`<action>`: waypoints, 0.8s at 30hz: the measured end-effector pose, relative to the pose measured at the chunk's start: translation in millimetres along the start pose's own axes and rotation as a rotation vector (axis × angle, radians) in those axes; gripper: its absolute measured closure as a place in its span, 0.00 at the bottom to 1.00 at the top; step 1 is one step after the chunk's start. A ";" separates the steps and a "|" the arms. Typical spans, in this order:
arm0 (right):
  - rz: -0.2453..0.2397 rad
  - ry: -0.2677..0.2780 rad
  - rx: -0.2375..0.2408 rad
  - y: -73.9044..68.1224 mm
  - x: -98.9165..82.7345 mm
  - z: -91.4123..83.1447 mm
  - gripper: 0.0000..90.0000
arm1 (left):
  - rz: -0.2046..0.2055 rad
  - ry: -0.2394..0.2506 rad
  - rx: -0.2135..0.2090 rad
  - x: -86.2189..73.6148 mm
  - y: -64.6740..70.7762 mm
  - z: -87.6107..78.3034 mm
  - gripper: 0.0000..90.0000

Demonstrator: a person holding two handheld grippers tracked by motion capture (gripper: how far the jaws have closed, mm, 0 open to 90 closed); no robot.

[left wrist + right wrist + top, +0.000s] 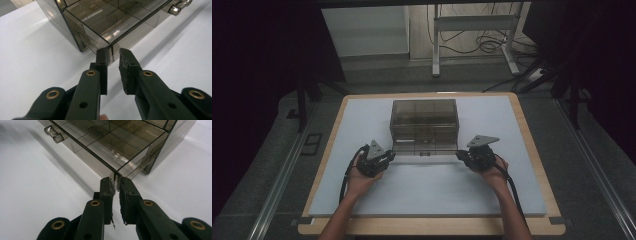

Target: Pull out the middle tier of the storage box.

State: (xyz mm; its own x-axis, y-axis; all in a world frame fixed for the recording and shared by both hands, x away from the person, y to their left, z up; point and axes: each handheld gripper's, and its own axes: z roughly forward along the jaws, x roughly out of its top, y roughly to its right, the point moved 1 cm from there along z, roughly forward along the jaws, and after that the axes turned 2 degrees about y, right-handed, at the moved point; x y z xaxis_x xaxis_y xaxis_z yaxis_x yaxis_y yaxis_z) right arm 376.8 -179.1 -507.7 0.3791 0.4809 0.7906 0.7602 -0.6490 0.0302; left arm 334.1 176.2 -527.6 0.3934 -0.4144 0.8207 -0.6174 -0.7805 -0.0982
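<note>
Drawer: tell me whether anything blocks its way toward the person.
Nothing visible does. The drawer sticks out of the box, each front corner pinched by a tool, left and right; the mat ahead is bare.

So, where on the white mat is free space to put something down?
The mat is bare between the hands and its near edge, and in strips left and right of the box. It is crowded at the drawer, where the left claw and right claw grip its front corners.
</note>
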 end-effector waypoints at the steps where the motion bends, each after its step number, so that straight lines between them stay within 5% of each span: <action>1: 0.000 0.000 0.001 -0.4 -0.5 -0.2 0.88 | -0.001 0.000 -0.001 -0.3 0.2 -0.1 0.87; 24: -0.011 -0.013 0.001 -4.1 -9.3 -2.0 0.89 | -0.012 -0.007 -0.036 -6.9 3.3 -2.5 0.86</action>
State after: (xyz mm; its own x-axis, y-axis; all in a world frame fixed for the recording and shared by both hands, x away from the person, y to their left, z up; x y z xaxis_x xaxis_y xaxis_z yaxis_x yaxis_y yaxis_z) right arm 369.1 -182.1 -514.0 0.3778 0.4954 0.7822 0.7646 -0.6433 0.0382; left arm 327.7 177.7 -532.2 0.4056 -0.4083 0.8178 -0.6364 -0.7684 -0.0680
